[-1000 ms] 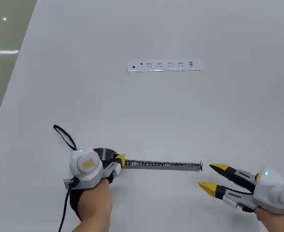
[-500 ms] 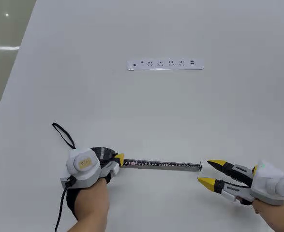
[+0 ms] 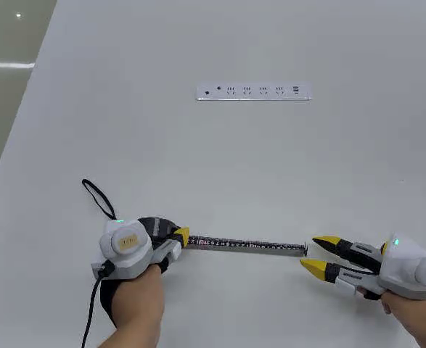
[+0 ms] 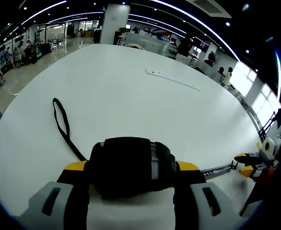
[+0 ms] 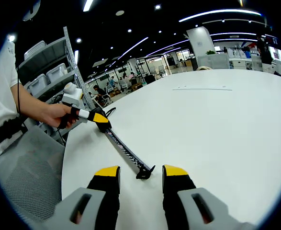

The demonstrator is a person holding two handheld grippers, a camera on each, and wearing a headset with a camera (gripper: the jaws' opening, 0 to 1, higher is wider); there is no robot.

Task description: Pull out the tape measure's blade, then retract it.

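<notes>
- Left gripper (image 4: 130, 167): jaws clamped on the tape measure case (image 3: 156, 228), which sits on the table (image 3: 220, 167).
- Blade (image 3: 245, 246): runs out flat from the case, no longer than a second ago.
- Right gripper (image 3: 310, 251): jaws apart. It has moved in to flank the end hook (image 5: 144, 171), at the far end from the case, without gripping it.
- Reading: extension is likely complete, and a guided retraction probably follows.

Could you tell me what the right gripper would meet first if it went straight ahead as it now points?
The right gripper would likely meet the blade's end hook, which lies just ahead, between its open jaws.
</notes>
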